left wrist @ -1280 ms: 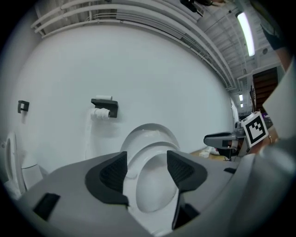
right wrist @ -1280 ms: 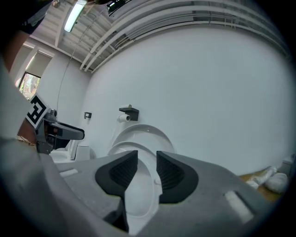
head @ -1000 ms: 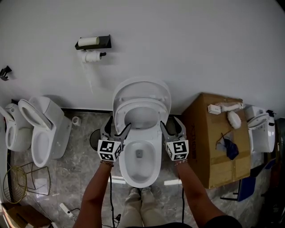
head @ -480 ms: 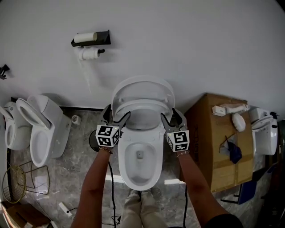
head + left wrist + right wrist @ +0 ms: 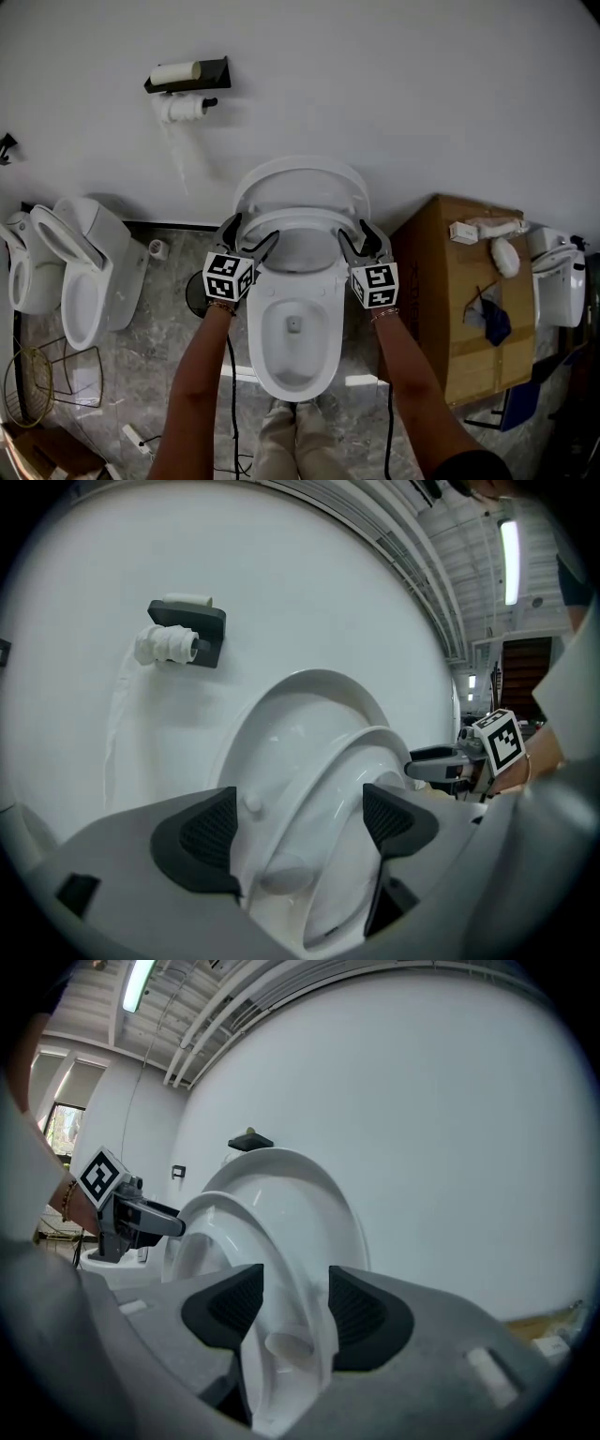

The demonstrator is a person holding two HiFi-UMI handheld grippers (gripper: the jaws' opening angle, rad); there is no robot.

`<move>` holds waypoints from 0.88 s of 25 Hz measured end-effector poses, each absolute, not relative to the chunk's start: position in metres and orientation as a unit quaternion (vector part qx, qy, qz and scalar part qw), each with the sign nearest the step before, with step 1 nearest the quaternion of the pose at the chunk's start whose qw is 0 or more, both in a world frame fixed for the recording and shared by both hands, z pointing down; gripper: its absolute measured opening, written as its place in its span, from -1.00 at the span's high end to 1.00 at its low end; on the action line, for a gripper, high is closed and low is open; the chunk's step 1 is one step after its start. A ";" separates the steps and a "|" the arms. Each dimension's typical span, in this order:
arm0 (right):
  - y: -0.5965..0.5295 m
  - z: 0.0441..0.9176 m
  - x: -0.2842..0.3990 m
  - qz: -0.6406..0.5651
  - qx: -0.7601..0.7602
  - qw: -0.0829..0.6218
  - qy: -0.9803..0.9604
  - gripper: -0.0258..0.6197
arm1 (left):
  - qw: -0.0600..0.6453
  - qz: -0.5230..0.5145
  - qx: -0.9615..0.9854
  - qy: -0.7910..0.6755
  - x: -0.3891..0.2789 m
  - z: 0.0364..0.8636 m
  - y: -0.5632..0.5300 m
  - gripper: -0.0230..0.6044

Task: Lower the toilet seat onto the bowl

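Note:
A white toilet stands against the wall with its lid [image 5: 300,178] up and its seat [image 5: 302,217] raised in front of the lid, above the bowl [image 5: 292,380]. My left gripper [image 5: 248,234] is at the seat's left edge. Its jaws have just been opening and stand wide, with the seat's rim [image 5: 328,789] between them and clear of the pads [image 5: 211,832]. My right gripper [image 5: 358,239] is at the seat's right edge. In the right gripper view its pads [image 5: 356,1312] sit close on both sides of the seat's rim [image 5: 300,1269], with no gap showing.
A toilet-roll holder [image 5: 187,75] hangs on the wall at upper left. Another toilet [image 5: 89,272] stands at the left, with a wire basket [image 5: 33,384] in front of it. A cardboard box [image 5: 441,300] with small items stands right of the bowl, and a further toilet [image 5: 558,286] beyond it.
Both grippers have moved forward from beside the bowl up to the raised seat's two edges. The seat stands raised as before.

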State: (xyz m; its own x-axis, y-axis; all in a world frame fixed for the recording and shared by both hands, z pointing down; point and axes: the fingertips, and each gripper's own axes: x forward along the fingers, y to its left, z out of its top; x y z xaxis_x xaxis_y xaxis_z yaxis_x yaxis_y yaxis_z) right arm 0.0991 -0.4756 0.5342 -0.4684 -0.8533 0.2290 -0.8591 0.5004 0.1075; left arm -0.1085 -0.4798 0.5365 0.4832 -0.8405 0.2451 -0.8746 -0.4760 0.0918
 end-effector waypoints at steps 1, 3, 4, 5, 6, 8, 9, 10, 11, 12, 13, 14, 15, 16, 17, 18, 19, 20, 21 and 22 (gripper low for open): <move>-0.477 0.535 0.099 0.014 0.501 0.127 -0.856 0.27 | 0.102 0.086 0.857 -0.498 -0.108 0.538 -0.480 -0.39; -0.478 0.536 0.098 0.019 0.501 0.126 -0.856 0.30 | 0.097 0.090 0.858 -0.497 -0.108 0.538 -0.479 -0.05; -0.478 0.537 0.097 0.021 0.502 0.125 -0.856 0.33 | 0.095 0.090 0.856 -0.500 -0.109 0.538 -0.480 0.10; -0.478 0.537 0.097 0.021 0.503 0.124 -0.855 0.38 | 0.095 0.089 0.854 -0.504 -0.111 0.538 -0.480 0.16; -0.478 0.537 0.098 0.022 0.506 0.123 -0.853 0.43 | 0.097 0.087 0.852 -0.508 -0.113 0.537 -0.481 0.24; -0.479 0.538 0.101 0.024 0.515 0.118 -0.849 0.50 | 0.099 0.086 0.850 -0.510 -0.115 0.537 -0.481 0.36; -0.480 0.537 0.103 0.025 0.519 0.117 -0.847 0.55 | 0.098 0.087 0.851 -0.509 -0.115 0.537 -0.481 0.37; -0.480 0.537 0.105 0.024 0.522 0.117 -0.845 0.61 | 0.098 0.087 0.851 -0.509 -0.115 0.537 -0.481 0.38; -0.481 0.537 0.105 0.021 0.524 0.120 -0.843 0.61 | 0.098 0.087 0.851 -0.508 -0.116 0.536 -0.481 0.40; -0.481 0.537 0.105 0.019 0.524 0.122 -0.843 0.62 | 0.100 0.084 0.851 -0.509 -0.117 0.536 -0.481 0.40; -0.481 0.537 0.104 0.019 0.525 0.122 -0.842 0.63 | 0.102 0.081 0.850 -0.510 -0.118 0.536 -0.481 0.41; -0.481 0.537 0.104 0.022 0.525 0.120 -0.842 0.63 | 0.105 0.077 0.850 -0.510 -0.118 0.536 -0.481 0.41; -0.480 0.537 0.104 0.025 0.525 0.117 -0.843 0.63 | 0.107 0.075 0.850 -0.511 -0.118 0.535 -0.480 0.42; -0.479 0.536 0.104 0.029 0.525 0.113 -0.843 0.63 | 0.108 0.074 0.850 -0.510 -0.118 0.535 -0.479 0.43; -0.478 0.536 0.105 0.033 0.526 0.109 -0.843 0.63 | 0.109 0.073 0.851 -0.509 -0.118 0.535 -0.478 0.44; -0.476 0.536 0.106 0.035 0.526 0.106 -0.843 0.63 | 0.110 0.071 0.851 -0.509 -0.118 0.535 -0.476 0.44; -0.474 0.535 0.106 0.036 0.526 0.104 -0.843 0.63 | 0.113 0.067 0.851 -0.508 -0.118 0.534 -0.474 0.45; -0.472 0.535 0.106 0.037 0.526 0.102 -0.843 0.63 | 0.116 0.063 0.852 -0.507 -0.118 0.534 -0.472 0.46; -0.470 0.534 0.106 0.038 0.527 0.099 -0.843 0.63 | 0.119 0.058 0.852 -0.507 -0.118 0.533 -0.470 0.46; -0.468 0.534 0.106 0.040 0.528 0.096 -0.843 0.63 | 0.120 0.054 0.852 -0.506 -0.119 0.532 -0.469 0.46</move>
State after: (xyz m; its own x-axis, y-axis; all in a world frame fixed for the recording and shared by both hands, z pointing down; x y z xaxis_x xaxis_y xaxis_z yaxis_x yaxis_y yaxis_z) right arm 0.1058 -0.4682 0.5340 -0.4249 -0.8820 0.2040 -0.8972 0.4403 0.0348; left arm -0.1187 -0.4687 0.5323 0.4821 -0.8495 0.2141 -0.8756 -0.4593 0.1492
